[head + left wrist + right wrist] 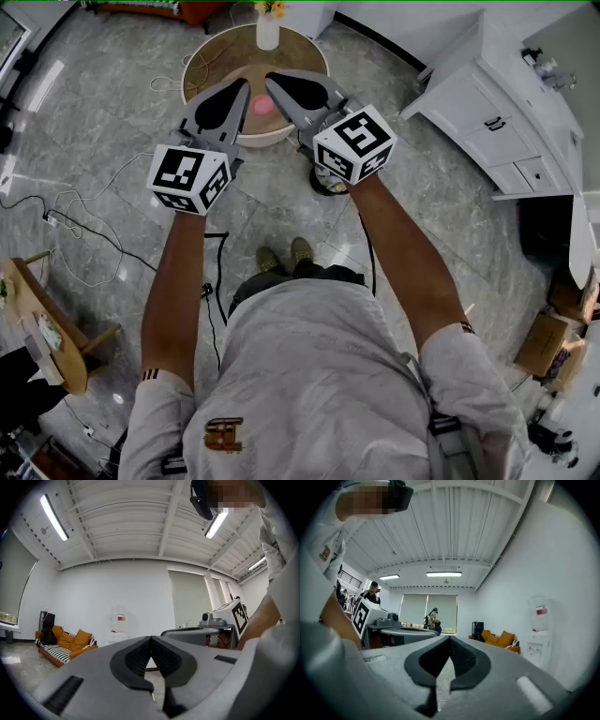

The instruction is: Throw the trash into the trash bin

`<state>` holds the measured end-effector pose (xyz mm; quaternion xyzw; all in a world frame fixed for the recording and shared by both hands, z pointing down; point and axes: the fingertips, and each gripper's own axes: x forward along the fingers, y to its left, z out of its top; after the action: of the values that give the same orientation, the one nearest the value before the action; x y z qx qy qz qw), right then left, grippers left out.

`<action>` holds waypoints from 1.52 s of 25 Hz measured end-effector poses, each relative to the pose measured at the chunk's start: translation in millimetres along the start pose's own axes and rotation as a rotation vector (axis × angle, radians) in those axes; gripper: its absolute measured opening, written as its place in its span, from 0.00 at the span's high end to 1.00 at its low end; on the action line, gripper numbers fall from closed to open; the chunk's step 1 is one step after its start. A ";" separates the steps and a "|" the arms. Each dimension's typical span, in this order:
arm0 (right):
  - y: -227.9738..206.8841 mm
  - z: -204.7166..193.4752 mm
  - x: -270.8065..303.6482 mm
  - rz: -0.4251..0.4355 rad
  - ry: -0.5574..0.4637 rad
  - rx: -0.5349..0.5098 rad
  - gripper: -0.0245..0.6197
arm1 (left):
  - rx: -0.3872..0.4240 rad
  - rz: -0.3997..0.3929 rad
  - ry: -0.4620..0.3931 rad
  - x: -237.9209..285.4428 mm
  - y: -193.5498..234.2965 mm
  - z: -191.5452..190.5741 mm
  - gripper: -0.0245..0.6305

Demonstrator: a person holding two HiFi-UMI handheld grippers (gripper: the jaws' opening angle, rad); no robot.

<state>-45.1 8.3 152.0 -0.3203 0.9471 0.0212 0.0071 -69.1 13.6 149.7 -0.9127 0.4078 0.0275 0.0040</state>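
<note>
Two tongs are pointing level ahead of the person in the head view: left tongs (236,92) and right tongs (279,88), their tips near each other above one round wooden table (300,56). One small pink item (261,106) is lying on that table, showing between the two tips. One white vase (268,33) is standing at the table's far edge.

In the left gripper view, the left tongs (150,639) are pressing together, pinching nothing. One orange sofa (65,641) and one water dispenser (119,623) are standing against the wall.

In the right gripper view, the right tongs (450,638) are also pressing together, empty. One person (432,619) is standing by the window and another person (372,592) is standing at the left.
</note>
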 end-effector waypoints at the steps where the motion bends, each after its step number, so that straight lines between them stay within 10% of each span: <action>1: 0.0 -0.4 0.4 -0.002 0.001 -0.001 0.96 | -0.001 -0.001 0.000 -0.2 0.5 -0.4 0.96; 38: -73.2 -79.5 63.9 0.030 0.130 -0.089 0.96 | 0.019 0.053 0.053 54.5 89.9 -73.4 0.96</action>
<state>-51.4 -92.1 227.0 -0.3069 0.9483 0.0424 -0.0690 -96.2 -89.1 221.5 -0.9019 0.4319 -0.0005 0.0011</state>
